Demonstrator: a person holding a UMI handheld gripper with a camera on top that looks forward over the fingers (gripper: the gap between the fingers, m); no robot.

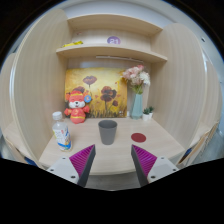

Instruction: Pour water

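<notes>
A clear plastic water bottle [61,132] with a label stands at the left of the light wooden desk [110,152]. A dark grey cup [107,132] stands near the desk's middle, beyond and between my fingers. My gripper [112,160] hangs open over the desk's front part, its purple pads [82,159] wide apart with nothing between them. The bottle is ahead and to the left of the left finger.
A red and white plush toy [77,104] sits behind the bottle. A blue vase with flowers [136,100] and a small potted plant [148,113] stand at the right, with a red coaster [138,136] in front. A flower painting [97,90] leans on the back wall under shelves [110,50].
</notes>
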